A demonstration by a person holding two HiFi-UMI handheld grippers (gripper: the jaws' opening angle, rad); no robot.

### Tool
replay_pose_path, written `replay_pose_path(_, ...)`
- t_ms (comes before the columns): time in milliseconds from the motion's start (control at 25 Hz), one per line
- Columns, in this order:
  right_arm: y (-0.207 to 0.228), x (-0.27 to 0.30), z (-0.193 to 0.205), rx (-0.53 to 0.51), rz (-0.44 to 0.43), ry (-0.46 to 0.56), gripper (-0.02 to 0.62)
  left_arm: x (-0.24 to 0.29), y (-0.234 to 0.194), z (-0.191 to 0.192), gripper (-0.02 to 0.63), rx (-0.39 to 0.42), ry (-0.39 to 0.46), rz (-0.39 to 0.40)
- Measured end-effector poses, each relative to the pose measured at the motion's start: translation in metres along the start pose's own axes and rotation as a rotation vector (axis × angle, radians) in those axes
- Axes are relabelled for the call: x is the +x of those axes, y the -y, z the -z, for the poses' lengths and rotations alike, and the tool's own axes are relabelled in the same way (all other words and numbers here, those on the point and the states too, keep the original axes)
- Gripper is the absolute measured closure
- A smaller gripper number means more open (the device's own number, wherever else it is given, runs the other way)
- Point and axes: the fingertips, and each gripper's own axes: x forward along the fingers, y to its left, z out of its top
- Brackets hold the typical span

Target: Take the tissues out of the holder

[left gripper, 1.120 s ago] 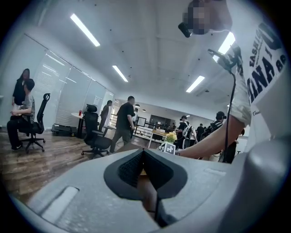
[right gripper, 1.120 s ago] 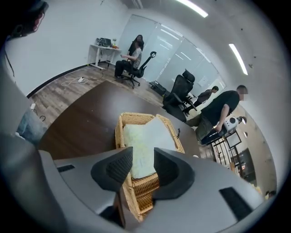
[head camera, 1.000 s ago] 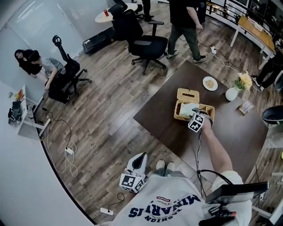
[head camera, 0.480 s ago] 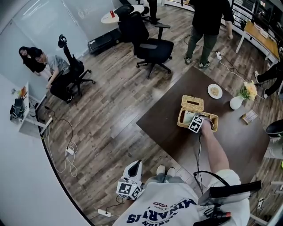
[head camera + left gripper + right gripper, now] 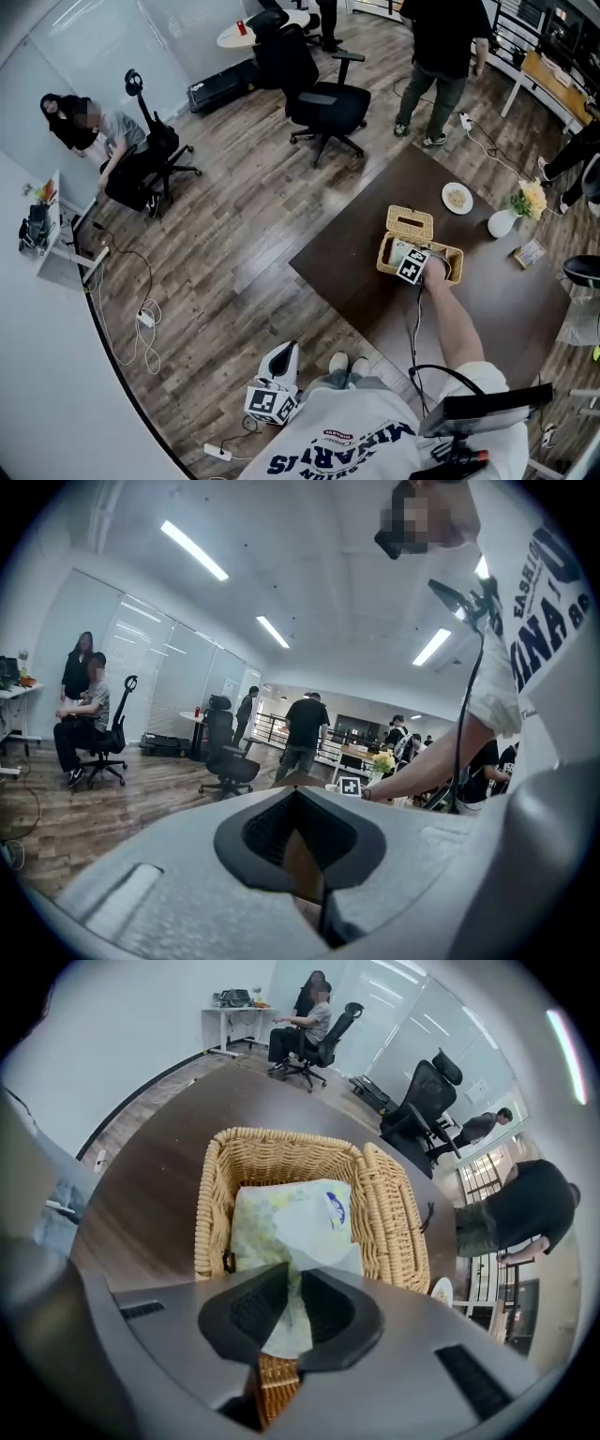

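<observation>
On the dark brown table [image 5: 342, 272], near its middle, sat the wicker holder [image 5: 211, 1213], a rectangular basket of pale woven cane with its lid [image 5: 410, 223] thrown back flat beside it, an oval slot showing in that lid; inside the holder lay the tissue pack [image 5: 281, 1218], a soft wrapped packet filling most of the basket's floor. Its wrap was pale yellow-green with a faint honeycomb print, a plain white panel ran across the top, and a small blue mark sat at the far end; the near end rose a little and creased where it was gripped.

The right gripper [image 5: 287, 1274] pointed steeply down into the holder; its jaws had just been closing and stood narrow, pinched on the near end of the tissue pack, the wrap squeezed into a fold between the dark pads. The pack itself was not yet out of the basket.

The left gripper [image 5: 298, 794] hung low at the person's side, away from the table, aimed out across the room; its jaws were together with nothing between them.

Beyond the holder a small plate [image 5: 457, 198] and a white vase [image 5: 494, 225] of yellow flowers stood on the table.
</observation>
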Motion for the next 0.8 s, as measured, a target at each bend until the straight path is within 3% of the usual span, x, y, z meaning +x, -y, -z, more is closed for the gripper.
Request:
replay_pose_path(160, 0.002, -0.007, 0.000, 0.010, 0.019, 0.019, 0.546, -0.001, -0.002, -0.003, 0.601, -0.010, 0.001, -0.008)
replay_pose_path(400, 0.014, -0.027, -0.012, 0.063, 0.112, 0.111, 0.560, 0.000, -0.006, 0.001, 0.601, -0.004, -0.006, 0.005)
replay_pose_path(800, 0.032, -0.110, -0.024, 0.130, 0.271, 0.265, 0.566, 0.013, -0.003, -0.003, 0.601, 0.011, 0.011, 0.073)
